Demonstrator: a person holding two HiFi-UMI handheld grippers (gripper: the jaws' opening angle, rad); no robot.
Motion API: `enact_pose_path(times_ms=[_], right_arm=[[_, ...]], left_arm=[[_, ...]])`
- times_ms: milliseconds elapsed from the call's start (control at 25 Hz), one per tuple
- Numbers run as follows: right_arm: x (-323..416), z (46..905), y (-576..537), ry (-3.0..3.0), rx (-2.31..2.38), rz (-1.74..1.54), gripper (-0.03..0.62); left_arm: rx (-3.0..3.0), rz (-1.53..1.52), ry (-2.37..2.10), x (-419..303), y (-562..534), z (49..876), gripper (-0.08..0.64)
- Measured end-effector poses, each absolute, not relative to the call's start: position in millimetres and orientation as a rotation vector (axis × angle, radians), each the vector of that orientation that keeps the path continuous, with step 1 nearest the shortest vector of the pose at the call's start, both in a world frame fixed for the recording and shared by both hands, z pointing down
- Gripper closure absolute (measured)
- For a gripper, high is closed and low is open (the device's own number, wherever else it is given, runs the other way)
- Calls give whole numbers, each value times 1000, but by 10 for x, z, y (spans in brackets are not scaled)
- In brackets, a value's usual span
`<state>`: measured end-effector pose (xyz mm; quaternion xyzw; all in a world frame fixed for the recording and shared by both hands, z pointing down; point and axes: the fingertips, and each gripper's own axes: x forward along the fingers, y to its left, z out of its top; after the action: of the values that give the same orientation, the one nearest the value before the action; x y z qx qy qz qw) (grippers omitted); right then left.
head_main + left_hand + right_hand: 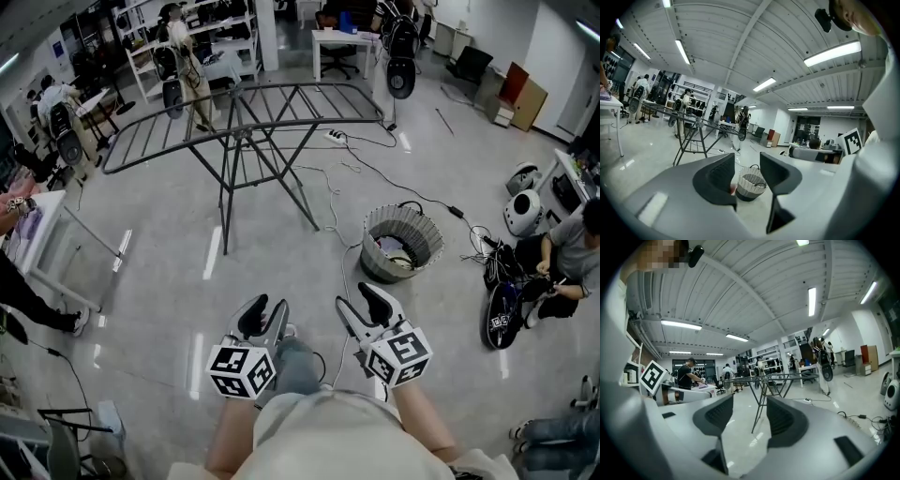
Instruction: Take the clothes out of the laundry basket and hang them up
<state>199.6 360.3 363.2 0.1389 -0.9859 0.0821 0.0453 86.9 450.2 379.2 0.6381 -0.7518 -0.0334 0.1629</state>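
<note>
The round grey laundry basket [401,244] stands on the floor ahead and to my right, with dark and light clothes [401,260] inside. Beyond it, further back and left, the dark metal drying rack [246,122] stands unfolded and bare. I hold both grippers low in front of me, side by side, well short of the basket. My left gripper [265,314] is open with nothing between its jaws; in the left gripper view [747,164] the basket [751,182] shows through the gap. My right gripper [366,302] is open too and holds nothing; its view [750,411] looks at the rack [773,377].
Cables and a power strip [335,136] trail over the floor between rack and basket. A person [567,258] sits on the floor at the right beside dark gear [502,305]. A white table [47,239] stands at the left. Desks and shelves line the back.
</note>
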Motion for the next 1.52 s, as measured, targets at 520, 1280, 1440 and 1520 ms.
enact_pose_path(times_ms=[520,1280,1440,1520], right_arm=[[2120,3711,2654,-2967,688,263,288],[2026,3670,354,-2814,1196,300,273],[2072,3708,-38,-2769,1299,311,273],[2118,3746,-215,-2743,1351,319,273]], left_arm=[[2003,-67,-1938,876,3356,3953,272],[2339,100,-1504,803,596,4104,268],[2375,134,-1414,843,145,4192,268],[2393,147,-1371,879,-66,4241,268]])
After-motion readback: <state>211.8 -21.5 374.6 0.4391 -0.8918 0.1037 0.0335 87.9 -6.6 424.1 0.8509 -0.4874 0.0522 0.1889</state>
